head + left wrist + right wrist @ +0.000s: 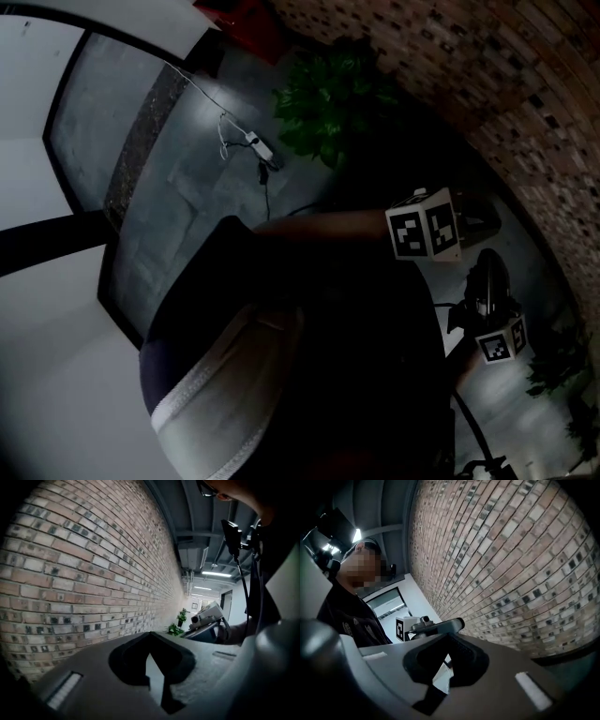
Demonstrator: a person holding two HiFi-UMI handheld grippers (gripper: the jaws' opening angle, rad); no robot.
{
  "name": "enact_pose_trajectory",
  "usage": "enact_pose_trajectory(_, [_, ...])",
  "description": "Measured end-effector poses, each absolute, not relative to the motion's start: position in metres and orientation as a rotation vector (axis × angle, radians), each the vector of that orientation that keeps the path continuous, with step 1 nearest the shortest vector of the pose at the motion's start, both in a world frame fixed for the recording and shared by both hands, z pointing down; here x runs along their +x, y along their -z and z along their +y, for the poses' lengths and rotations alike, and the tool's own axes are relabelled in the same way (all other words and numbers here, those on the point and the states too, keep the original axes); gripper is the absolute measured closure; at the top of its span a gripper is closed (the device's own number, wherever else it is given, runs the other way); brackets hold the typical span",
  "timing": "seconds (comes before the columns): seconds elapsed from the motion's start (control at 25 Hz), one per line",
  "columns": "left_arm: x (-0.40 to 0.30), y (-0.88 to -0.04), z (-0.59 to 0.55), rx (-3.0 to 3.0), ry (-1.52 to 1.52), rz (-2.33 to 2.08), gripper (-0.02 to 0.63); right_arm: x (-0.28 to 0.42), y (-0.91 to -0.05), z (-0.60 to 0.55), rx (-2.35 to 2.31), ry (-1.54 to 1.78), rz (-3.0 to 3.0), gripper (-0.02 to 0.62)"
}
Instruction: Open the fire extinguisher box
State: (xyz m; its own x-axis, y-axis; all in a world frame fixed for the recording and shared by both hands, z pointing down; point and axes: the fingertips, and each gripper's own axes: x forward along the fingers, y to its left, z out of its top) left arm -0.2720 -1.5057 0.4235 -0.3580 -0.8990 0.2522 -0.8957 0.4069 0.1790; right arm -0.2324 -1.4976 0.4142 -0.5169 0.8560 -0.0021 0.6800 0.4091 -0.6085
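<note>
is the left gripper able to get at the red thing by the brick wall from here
Probably not yet. The red thing lies well past the plant, while the left gripper, jaws together, is near the person's body; its own view shows brick wall, no red thing.

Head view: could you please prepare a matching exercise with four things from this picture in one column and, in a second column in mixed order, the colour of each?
Things:
1. plant
2. power strip
3. brick wall
4. floor

Colours:
A. grey
B. reddish-brown
C. green
D. white

Right pairs: 1-C; 2-D; 3-B; 4-A.
</note>
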Motion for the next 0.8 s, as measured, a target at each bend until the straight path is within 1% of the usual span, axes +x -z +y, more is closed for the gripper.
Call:
enact_pose_trajectory(0.24, [-0.279,-0.432,-1.482,1.377,0.035,-2.436,0.603,-0.236,-0.417,-1.481,-1.484,-0.724,-2.277,0.594])
enact_pose_trajectory(0.4, [-0.274,-0.439,-1.489,1.364,-0.018,-2.461,0.603,-0.227,-0.429,-1.485,-1.526,-0.737,-2.267,0.594])
enact_pose_trajectory(0.6, [-0.259,-0.443,-1.51,1.407,-0.053,-2.42,0.603,-0.211,-0.431,-1.508,-1.477,-0.784,-2.319,0.594])
enact_pose_trajectory(0.8, [-0.242,-0.423,-1.516,1.543,-0.111,-2.349,0.603,-0.196,-0.415,-1.52,-1.317,-0.816,-2.444,0.594])
